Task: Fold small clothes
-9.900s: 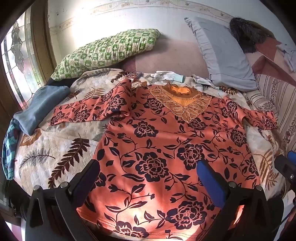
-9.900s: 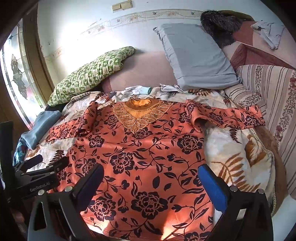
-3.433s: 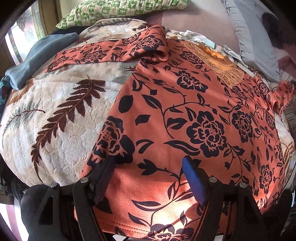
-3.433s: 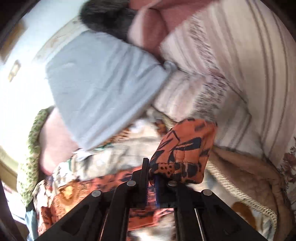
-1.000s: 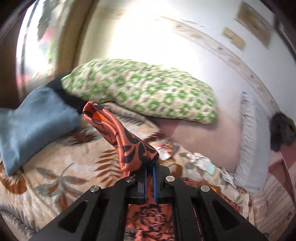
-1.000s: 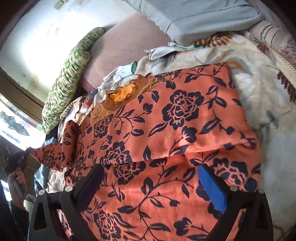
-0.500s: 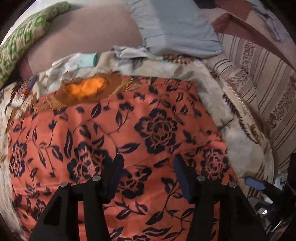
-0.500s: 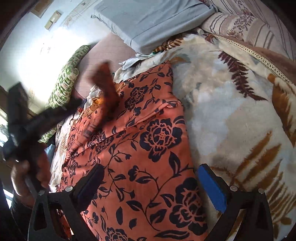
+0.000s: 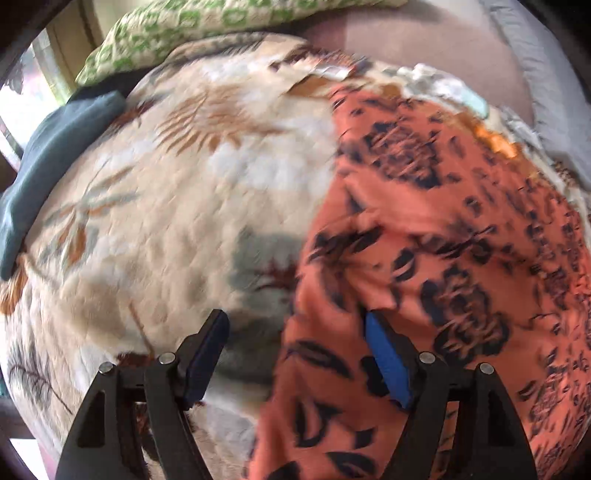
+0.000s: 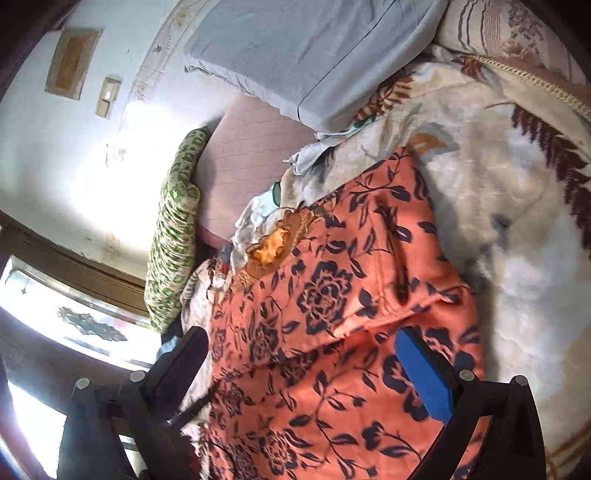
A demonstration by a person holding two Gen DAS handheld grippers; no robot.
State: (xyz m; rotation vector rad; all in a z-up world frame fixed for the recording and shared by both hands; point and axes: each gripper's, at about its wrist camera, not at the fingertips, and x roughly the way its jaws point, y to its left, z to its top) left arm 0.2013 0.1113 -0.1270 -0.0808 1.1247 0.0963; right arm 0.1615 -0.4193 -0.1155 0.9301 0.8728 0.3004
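An orange blouse with dark blue flowers (image 9: 443, 240) lies on the bed with both sleeves folded in over its body. It also shows in the right wrist view (image 10: 332, 314), with its gold lace collar (image 10: 273, 243) at the far end. My left gripper (image 9: 295, 354) is open and empty, low over the blouse's left edge near the hem. My right gripper (image 10: 303, 369) is open and empty, above the lower part of the blouse. The left wrist view is blurred.
A cream leaf-print blanket (image 9: 166, 203) covers the bed. A green patterned pillow (image 9: 221, 22) and a folded blue cloth (image 9: 48, 155) lie at the far left. A grey pillow (image 10: 314, 48) leans at the head, with small pale clothes (image 10: 314, 151) below it.
My left gripper has let go of the left sleeve, now folded over the blouse, and swung down to the blouse's left edge. My right gripper has turned slightly over the blouse.
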